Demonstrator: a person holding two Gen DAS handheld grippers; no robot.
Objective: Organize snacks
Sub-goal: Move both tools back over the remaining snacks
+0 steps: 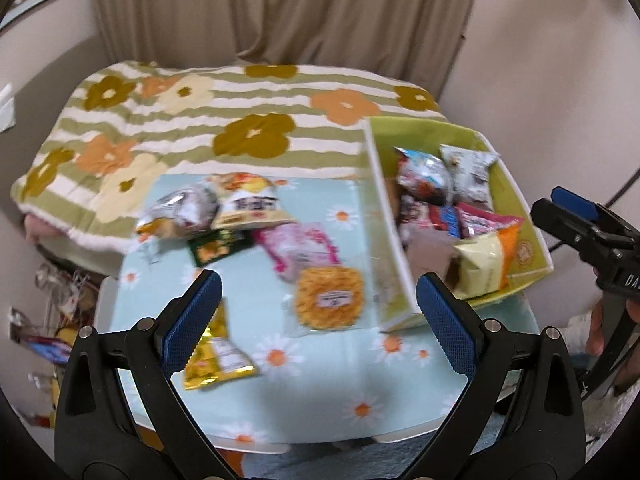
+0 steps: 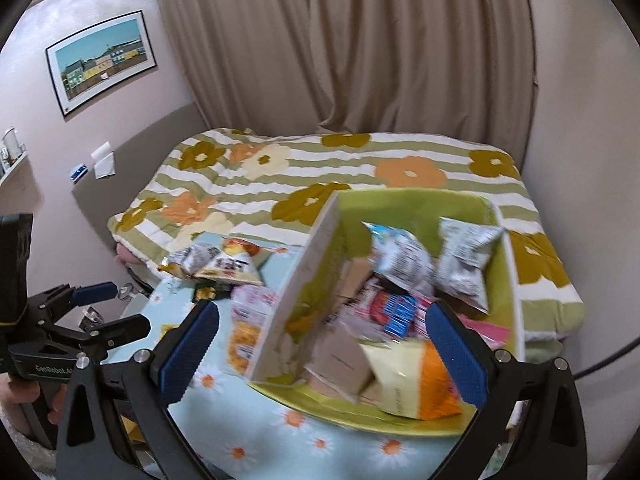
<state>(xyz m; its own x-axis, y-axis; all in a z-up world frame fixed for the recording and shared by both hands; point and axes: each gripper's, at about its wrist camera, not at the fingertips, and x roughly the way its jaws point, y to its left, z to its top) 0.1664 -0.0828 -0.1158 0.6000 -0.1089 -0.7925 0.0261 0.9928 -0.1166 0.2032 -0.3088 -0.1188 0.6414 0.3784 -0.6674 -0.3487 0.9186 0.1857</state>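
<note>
1. Left wrist view: left gripper [image 1: 318, 312] jaws apart, empty; round orange snack pack [image 1: 330, 298] lies between its fingers, yellow packet [image 1: 216, 354] beside the left finger.
2. Green box [image 1: 528, 256], ahead-right, already holds several packets; about six remain on the floral cloth [image 1: 320, 400].
3. Right gripper [image 2: 320, 344] jaws apart, empty, hovering at the box's near rim.
4. Bed [image 1: 200, 120] lies beyond; nothing obstructs.

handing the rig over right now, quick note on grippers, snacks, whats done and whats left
Left gripper: jaws open, empty, above the table.
Right gripper: jaws open, empty, over the green box.
Done: several packets are in the box, including a yellow-orange bag.
Left: about six on the daisy cloth, such as the gold packet, round orange pack, pink pack and far pile.
</note>
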